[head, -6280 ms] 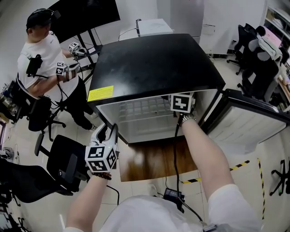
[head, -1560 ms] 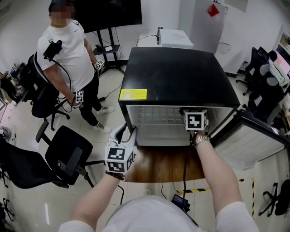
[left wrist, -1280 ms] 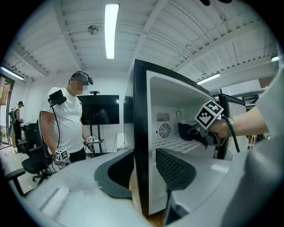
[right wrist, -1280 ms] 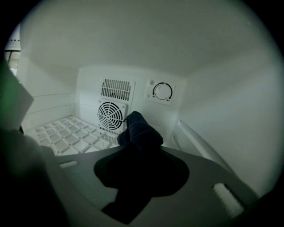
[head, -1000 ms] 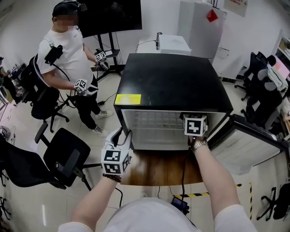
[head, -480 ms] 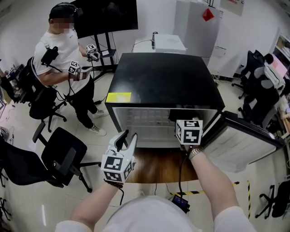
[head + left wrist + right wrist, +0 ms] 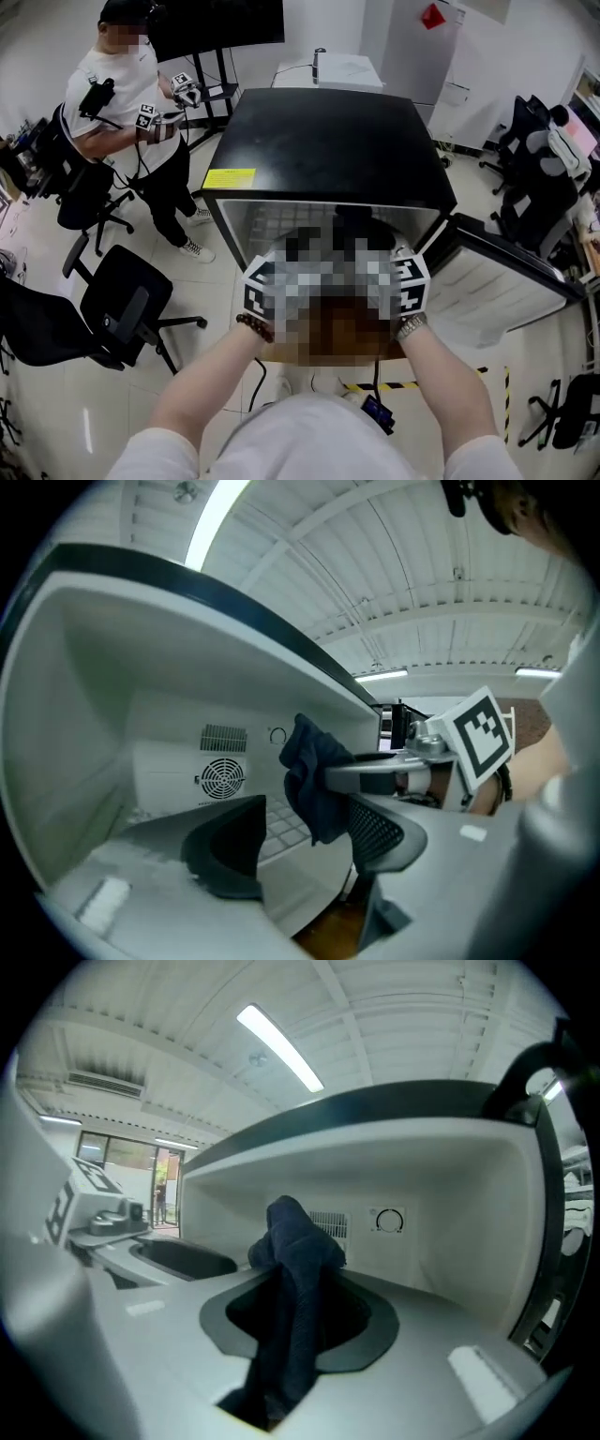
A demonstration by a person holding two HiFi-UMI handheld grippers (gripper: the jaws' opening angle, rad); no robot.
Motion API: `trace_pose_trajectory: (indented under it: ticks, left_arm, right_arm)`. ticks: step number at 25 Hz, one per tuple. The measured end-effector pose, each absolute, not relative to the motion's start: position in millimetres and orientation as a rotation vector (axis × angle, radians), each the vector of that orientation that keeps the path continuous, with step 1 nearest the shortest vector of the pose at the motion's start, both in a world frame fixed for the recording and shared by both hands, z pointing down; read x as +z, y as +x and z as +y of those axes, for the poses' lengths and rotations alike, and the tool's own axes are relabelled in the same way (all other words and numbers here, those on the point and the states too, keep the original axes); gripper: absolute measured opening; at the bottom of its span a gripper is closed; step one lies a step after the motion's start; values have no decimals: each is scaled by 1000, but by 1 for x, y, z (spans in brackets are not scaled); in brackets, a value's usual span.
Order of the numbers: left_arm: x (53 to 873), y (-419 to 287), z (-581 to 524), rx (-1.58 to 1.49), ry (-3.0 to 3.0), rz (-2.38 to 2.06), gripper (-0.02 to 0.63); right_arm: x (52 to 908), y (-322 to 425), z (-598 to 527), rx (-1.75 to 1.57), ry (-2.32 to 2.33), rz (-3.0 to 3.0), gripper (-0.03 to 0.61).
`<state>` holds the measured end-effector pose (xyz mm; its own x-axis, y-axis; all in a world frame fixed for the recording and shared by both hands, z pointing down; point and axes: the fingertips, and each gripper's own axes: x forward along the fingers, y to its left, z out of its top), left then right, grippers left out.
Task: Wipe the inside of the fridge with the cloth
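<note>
Floor tiles at the far left carried a person in a white T-shirt (image 7: 112,89), standing near a black swivel office chair (image 7: 127,314). Right of them stood the black-topped small fridge (image 7: 328,141), a yellow rectangular label (image 7: 229,178) on the front left corner of its lid and its white-lined cavity facing the wearer.

At the left of the fridge mouth, the left gripper (image 7: 295,832) pointed into the cavity. Its jaws had just been opening and stood well apart, with no pad pressing on anything. Past their gap showed the white wire shelf (image 7: 281,822) and the back wall's round fan grille (image 7: 222,778).

Just right of that gap hung the dark blue cloth (image 7: 314,780), bunched and drooping inside the front of the fridge, above the shelf and clear of the back wall. It was pinched by the right gripper (image 7: 298,1297), whose jaws were clamped on the fabric, a wad standing up past the tips and a tail trailing back toward the camera. Behind the cloth, the back wall bore a round dial marking (image 7: 388,1222).

Farther right, the white-lined fridge door (image 7: 497,281) stood swung open.
</note>
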<state>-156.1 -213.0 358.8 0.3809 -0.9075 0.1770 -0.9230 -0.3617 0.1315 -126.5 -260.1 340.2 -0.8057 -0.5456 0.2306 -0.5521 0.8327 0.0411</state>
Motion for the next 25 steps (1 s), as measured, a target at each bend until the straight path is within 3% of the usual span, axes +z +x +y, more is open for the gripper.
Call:
trace_pose_trajectory:
  ticks: [10, 15, 25]
  left_arm:
    - [358, -124, -214, 191, 2647, -1423, 313]
    - [343, -133, -210, -181, 2588, -1200, 313]
    - [306, -109, -176, -477, 2623, -731, 313]
  right_arm:
    - [331, -111, -237, 84, 579, -2881, 106]
    - [323, -111, -220, 91, 428, -2945, 106]
    - [297, -109, -176, 180, 61, -3060, 109]
